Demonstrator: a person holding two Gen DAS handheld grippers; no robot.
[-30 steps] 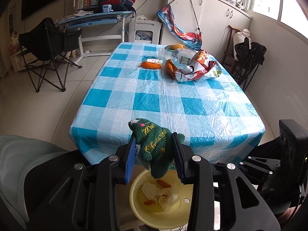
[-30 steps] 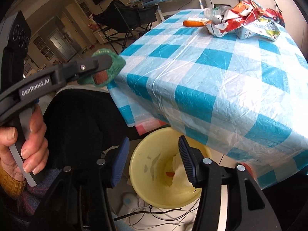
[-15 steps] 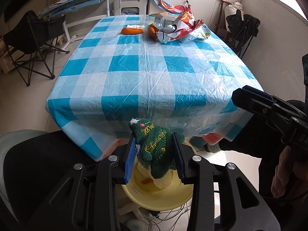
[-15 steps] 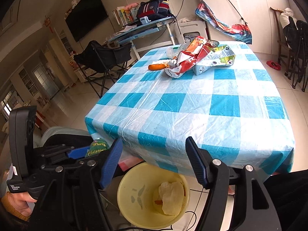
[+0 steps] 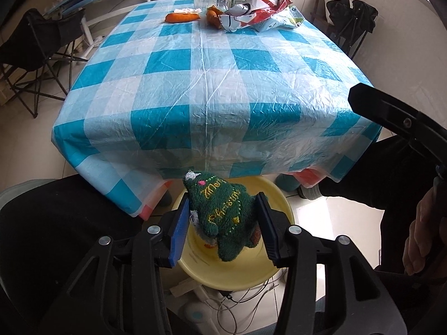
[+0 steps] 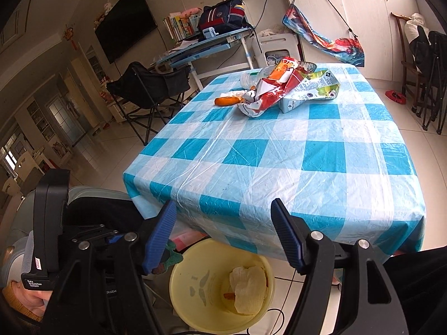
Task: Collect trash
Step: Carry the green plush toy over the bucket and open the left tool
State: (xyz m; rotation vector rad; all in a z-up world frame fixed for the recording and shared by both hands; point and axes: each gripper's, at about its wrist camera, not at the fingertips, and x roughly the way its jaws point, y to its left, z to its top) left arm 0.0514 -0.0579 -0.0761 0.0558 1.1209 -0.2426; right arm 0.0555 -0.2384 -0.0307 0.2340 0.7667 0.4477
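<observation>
Left claw (image 5: 222, 223), just widened, loosely brackets green toy (image 5: 223, 213) above yellow bin (image 5: 237, 276); right claw (image 6: 223, 234) wide, empty.

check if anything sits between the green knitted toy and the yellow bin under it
Nothing visible does. The green toy hangs between the left gripper fingers right over the open yellow bin, which holds only crumpled paper.
</observation>
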